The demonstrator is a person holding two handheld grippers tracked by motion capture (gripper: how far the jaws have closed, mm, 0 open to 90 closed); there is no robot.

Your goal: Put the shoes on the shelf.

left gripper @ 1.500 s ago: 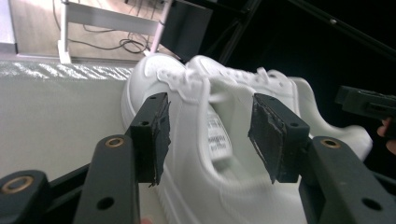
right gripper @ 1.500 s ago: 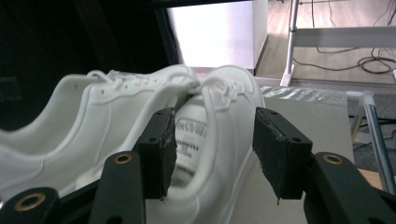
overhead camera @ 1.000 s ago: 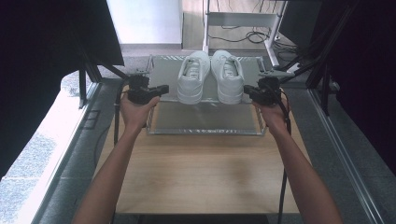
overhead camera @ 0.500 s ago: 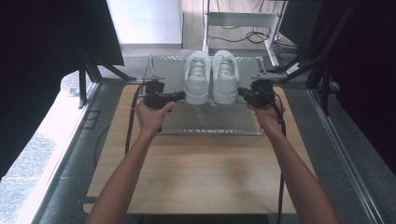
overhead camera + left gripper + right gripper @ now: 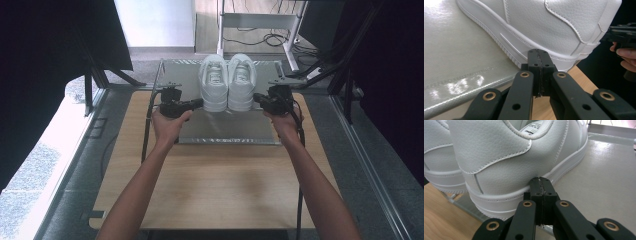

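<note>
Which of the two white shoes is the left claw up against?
The left shoe of the pair on the tray. The shut left claw meets its outer side near the heel; the right shoe has the right claw beside it.

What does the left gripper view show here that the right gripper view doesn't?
Left gripper view: the left gripper, jaws shut, at the left shoe's sole, and the other hand beyond the heel. Right gripper view: the right gripper, shut, at the right shoe's heel, and its tongue label. Both: the grey tray and wooden table.
</note>
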